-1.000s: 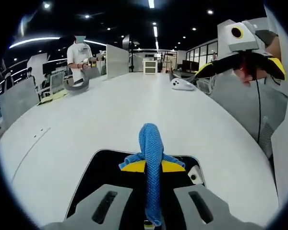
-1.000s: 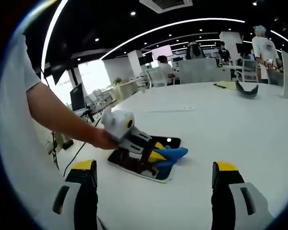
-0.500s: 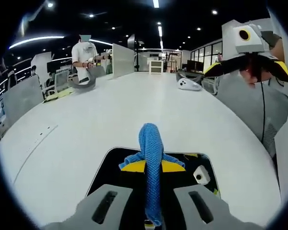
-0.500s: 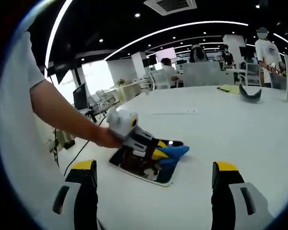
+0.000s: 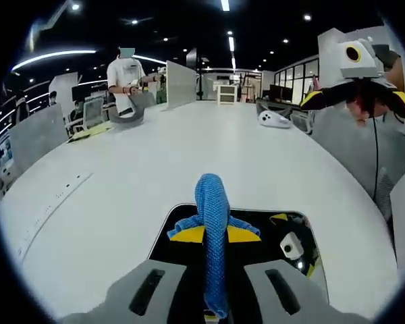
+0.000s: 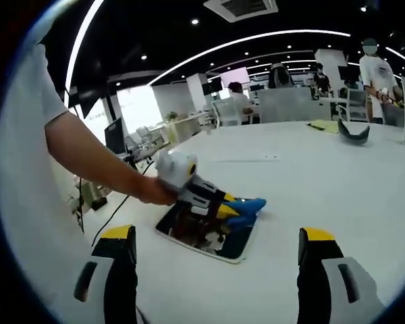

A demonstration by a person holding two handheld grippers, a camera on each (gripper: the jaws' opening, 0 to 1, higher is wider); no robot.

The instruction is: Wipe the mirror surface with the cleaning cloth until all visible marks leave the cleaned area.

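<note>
Mid-wipe, my left gripper (image 5: 214, 270) pinches the blue cleaning cloth (image 5: 212, 223) against the mirror (image 6: 206, 233) lying flat on the white table (image 5: 189, 148), my right gripper (image 6: 219, 270) hangs wide open nearby, and more strokes look due.

Left gripper (image 5: 214, 270) jaws clamped, right gripper (image 6: 216, 283) jaws apart

Blue woven cloth (image 5: 211, 223), dark mirror (image 5: 290, 229), white table (image 5: 189, 148).
</note>
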